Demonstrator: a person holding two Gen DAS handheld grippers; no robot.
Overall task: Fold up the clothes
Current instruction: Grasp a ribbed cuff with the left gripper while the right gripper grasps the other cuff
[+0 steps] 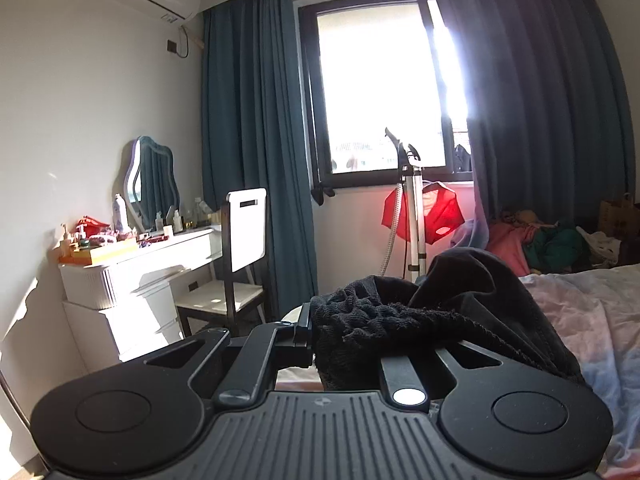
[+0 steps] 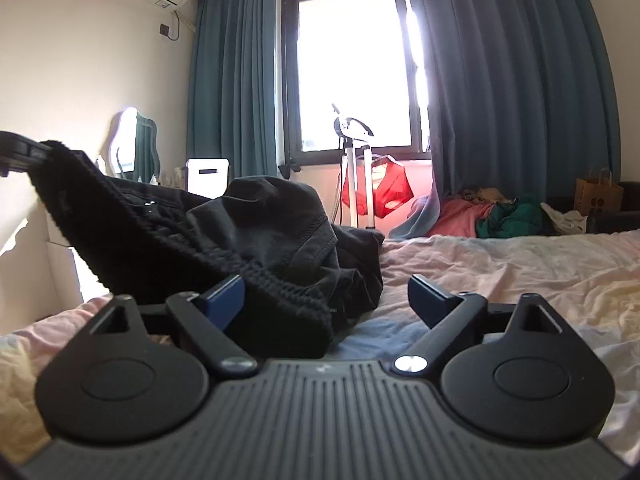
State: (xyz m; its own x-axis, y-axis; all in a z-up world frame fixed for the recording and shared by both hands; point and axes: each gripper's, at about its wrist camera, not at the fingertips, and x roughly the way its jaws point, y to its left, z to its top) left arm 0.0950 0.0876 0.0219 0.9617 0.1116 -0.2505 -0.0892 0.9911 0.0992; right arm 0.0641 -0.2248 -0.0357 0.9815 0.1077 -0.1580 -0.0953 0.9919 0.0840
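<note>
A black garment [image 2: 280, 236] with a ribbed knit hem lies bunched on the bed [image 2: 500, 272]. My left gripper [image 1: 344, 332] is shut on the knit hem [image 1: 376, 320] and holds it lifted; the cloth hides its fingertips. The left gripper also shows in the right wrist view [image 2: 24, 152], at the far left, with the hem hanging from it. My right gripper [image 2: 326, 300] is open, low over the bed. Its left finger [image 2: 224, 300] touches the knit edge; its right finger [image 2: 428, 300] is over bare sheet.
A white dressing table [image 1: 140, 276] with a mirror and a chair [image 1: 240, 264] stand left of the bed. A garment steamer with a red cloth [image 1: 416, 216] stands under the window. A heap of coloured clothes [image 2: 492, 216] and a paper bag [image 2: 596, 196] lie at the far right.
</note>
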